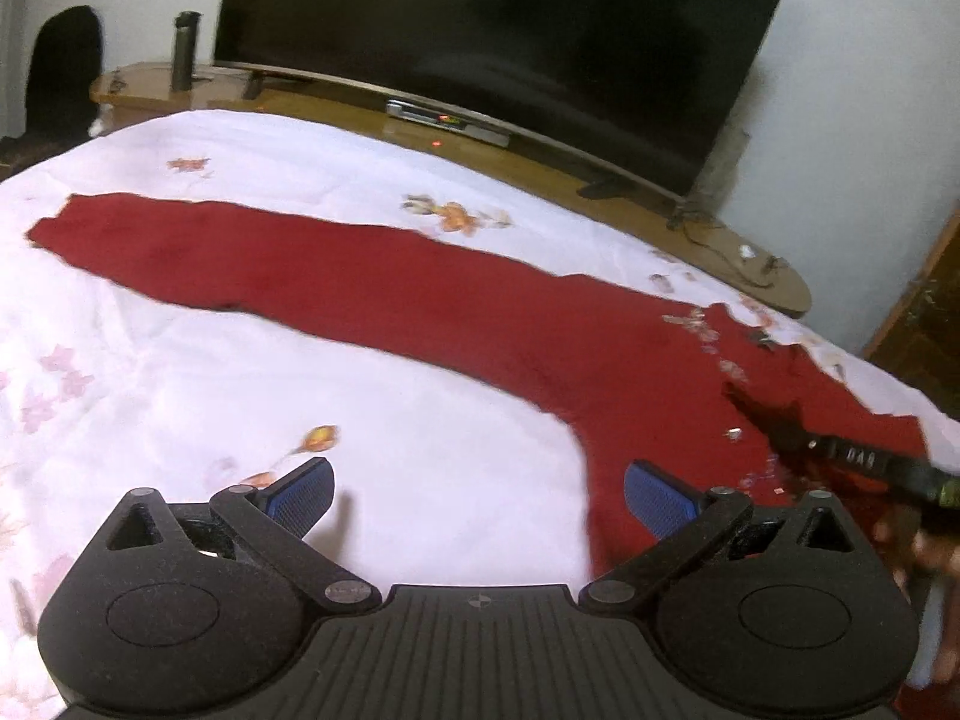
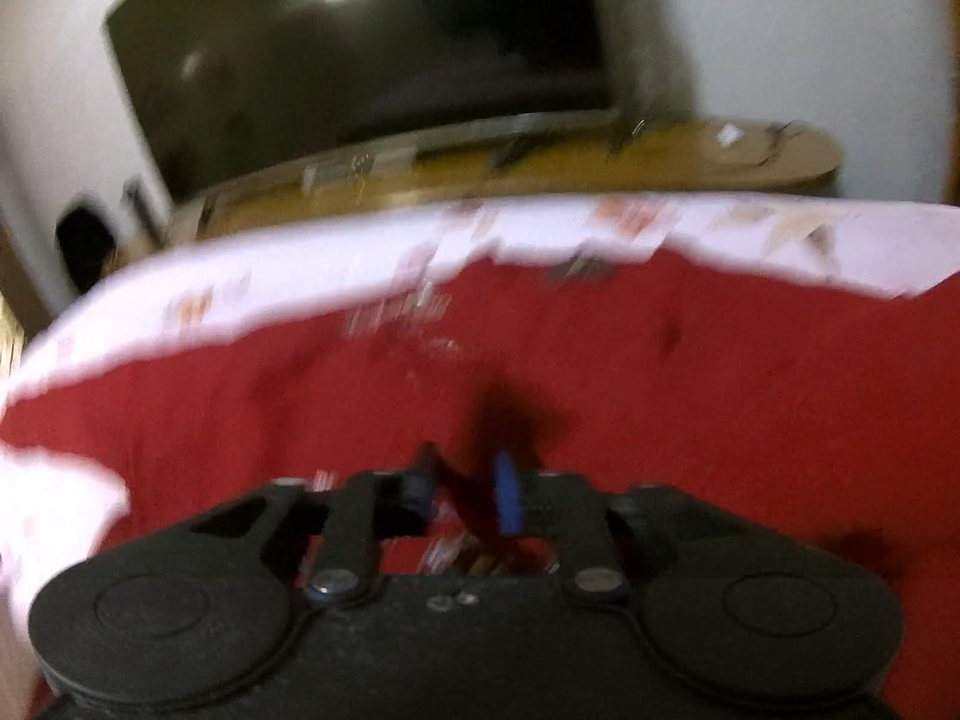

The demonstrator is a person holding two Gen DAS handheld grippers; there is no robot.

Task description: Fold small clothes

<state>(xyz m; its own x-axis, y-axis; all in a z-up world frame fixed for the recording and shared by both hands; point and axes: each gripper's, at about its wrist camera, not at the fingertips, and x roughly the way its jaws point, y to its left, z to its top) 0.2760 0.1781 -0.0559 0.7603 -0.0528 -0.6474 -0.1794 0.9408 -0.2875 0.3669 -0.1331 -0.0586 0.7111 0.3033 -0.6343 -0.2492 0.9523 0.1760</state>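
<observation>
Red garment [image 1: 420, 294] lies spread flat across the white floral bedsheet [image 1: 180, 372], long sleeve reaching away from the television [image 1: 504, 42]. Right gripper [image 2: 465, 489] pinches a fold of its cloth; left gripper [image 1: 477, 495] hovers spread beside the sleeve's edge. Pulling one-handed could drag and bunch the fabric.

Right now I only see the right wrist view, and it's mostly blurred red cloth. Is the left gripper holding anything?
Observer: No. The left gripper has its jaws wide open and empty, above the floral bedsheet.
Operator: How does the cloth lie?
Observer: The red garment is spread flat, with one long part stretching away to the left across the bed.
Operator: Where is the left gripper relative to it?
Observer: At its near edge; one fingertip is over the red fabric, and the other is over the sheet.
</observation>
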